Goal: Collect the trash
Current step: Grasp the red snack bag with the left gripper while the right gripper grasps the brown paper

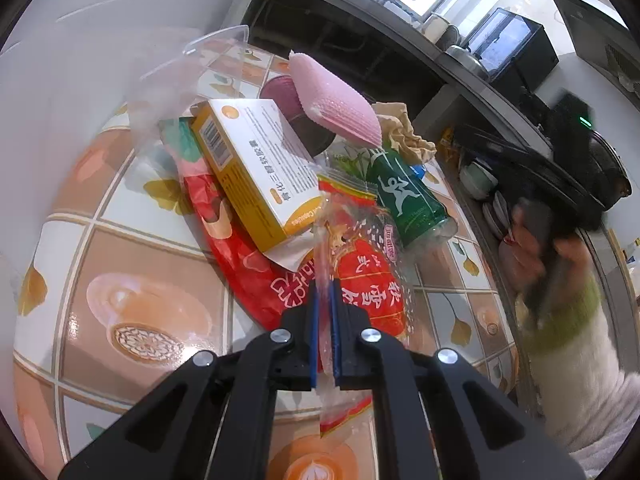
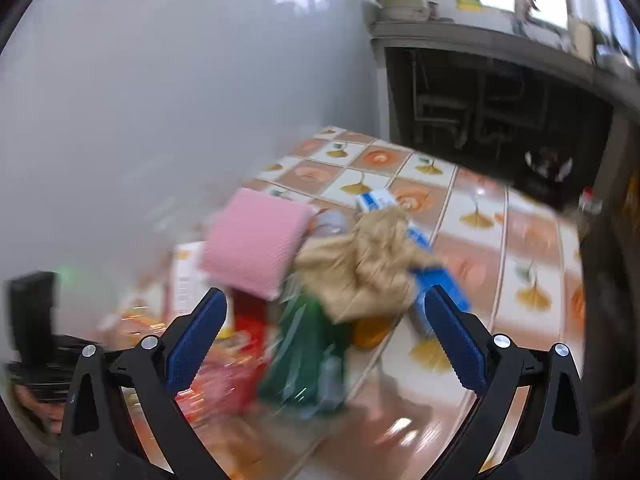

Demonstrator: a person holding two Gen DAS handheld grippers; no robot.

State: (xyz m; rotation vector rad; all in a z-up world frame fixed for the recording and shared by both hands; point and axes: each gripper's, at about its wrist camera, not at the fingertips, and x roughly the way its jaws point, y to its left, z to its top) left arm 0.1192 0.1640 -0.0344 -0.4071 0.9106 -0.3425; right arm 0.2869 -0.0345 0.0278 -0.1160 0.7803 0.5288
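A heap of trash lies on the tiled table (image 1: 132, 216). My left gripper (image 1: 325, 292) is shut on the edge of a clear and red zip bag (image 1: 360, 264) at the near side of the heap. Behind it lie a yellow and white medicine box (image 1: 252, 160), a green bottle (image 1: 408, 196), a pink sponge cloth (image 1: 336, 100), crumpled brown paper (image 1: 404, 132) and a red wrapper (image 1: 236, 248). In the blurred right wrist view my right gripper (image 2: 324, 304) stands wide open above the green bottle (image 2: 308, 344), near the brown paper (image 2: 360, 264) and pink sponge cloth (image 2: 256, 240), holding nothing.
A white wall (image 1: 80, 60) borders the table on the left. A dark counter (image 1: 460, 60) with an open cabinet below runs along the back. A blue box (image 2: 440, 288) lies beside the brown paper. A hand in a white and green sleeve (image 1: 572, 320) holds the other gripper at right.
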